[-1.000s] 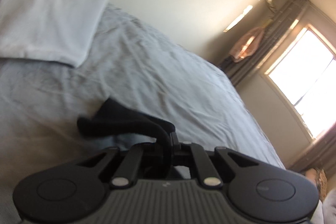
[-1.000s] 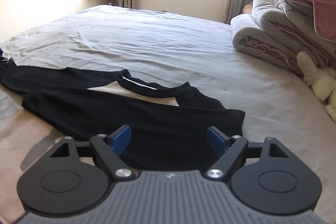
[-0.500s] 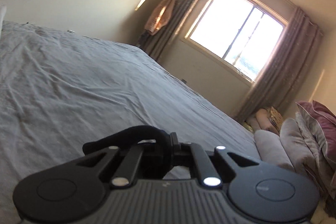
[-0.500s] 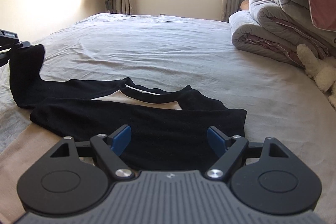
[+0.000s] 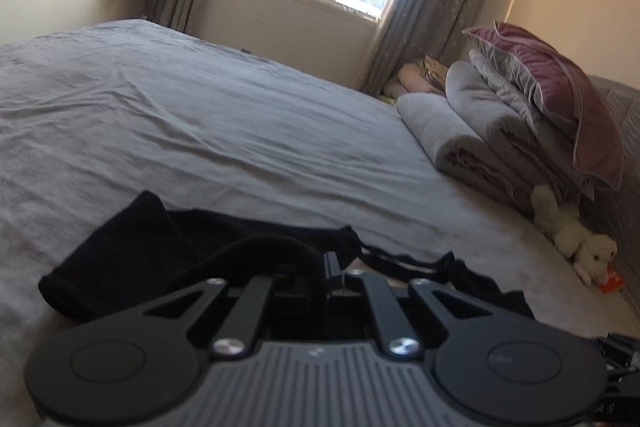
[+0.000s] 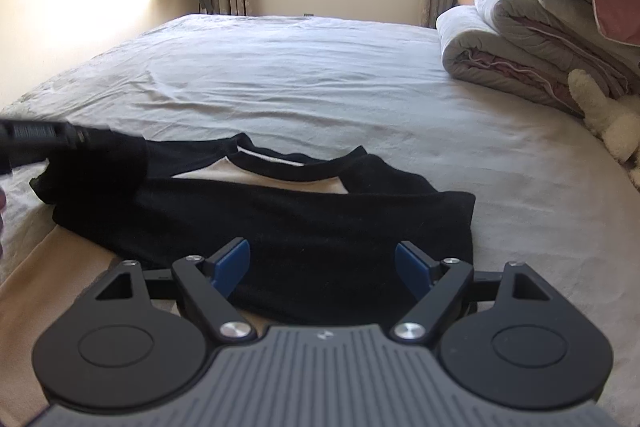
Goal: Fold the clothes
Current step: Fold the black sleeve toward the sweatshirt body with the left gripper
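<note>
1. The black-and-cream shirt (image 6: 304, 227) lies flat on the bed (image 6: 320, 79), its long axis running left to right across the lower middle of the right wrist frame.
2. Its left sleeve (image 6: 100, 167) hangs at mid-left, clenched in the left gripper (image 6: 80, 138).
3. The right gripper (image 6: 322, 267), jaws spread and empty, hovers over the right sleeve, nearer that end.

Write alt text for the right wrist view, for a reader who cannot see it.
A black and cream long-sleeved top lies on a grey bed sheet, with the open right gripper over its near sleeve. At left, the left gripper holds the other sleeve's cuff lifted. Folded bedding is stacked at right.
</note>
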`<state>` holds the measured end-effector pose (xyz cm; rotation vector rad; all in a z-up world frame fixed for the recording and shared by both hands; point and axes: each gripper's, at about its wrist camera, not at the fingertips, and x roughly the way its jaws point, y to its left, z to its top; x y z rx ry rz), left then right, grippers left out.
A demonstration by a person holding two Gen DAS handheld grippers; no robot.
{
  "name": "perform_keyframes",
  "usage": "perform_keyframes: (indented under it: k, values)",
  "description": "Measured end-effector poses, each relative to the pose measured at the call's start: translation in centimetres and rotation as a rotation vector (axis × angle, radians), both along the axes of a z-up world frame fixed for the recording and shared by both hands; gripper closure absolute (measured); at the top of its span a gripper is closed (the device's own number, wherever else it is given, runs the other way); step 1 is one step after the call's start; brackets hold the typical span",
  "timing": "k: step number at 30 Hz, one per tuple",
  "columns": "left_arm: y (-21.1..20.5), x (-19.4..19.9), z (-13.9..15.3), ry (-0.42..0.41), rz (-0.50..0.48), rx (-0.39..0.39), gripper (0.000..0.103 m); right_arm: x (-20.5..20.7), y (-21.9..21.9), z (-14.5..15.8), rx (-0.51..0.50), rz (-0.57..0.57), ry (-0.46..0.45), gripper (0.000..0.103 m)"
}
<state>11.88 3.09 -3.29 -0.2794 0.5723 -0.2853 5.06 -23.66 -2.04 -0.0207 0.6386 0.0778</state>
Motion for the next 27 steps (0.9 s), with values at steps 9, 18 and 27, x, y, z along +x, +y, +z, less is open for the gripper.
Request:
perform_keyframes:
  k: [9, 18, 27]
  values:
    - [-0.3, -0.9, -2.9, 0.091, -0.059, -0.026, 0.084, 0.5, 1.0, -0.8, 0.023, 0.022, 0.036, 0.021]
    - [2.0, -1.1, -2.1, 0.023, 0.068, -0.123, 0.069, 0.8, 1.6, -0.6, 0.048, 0.042, 0.04, 0.021]
    - [1.1, -0.6, -1.7, -0.077, 0.084, -0.053, 0.088, 0.7, 1.3, -0.3, 0.087, 0.035, 0.043, 0.021]
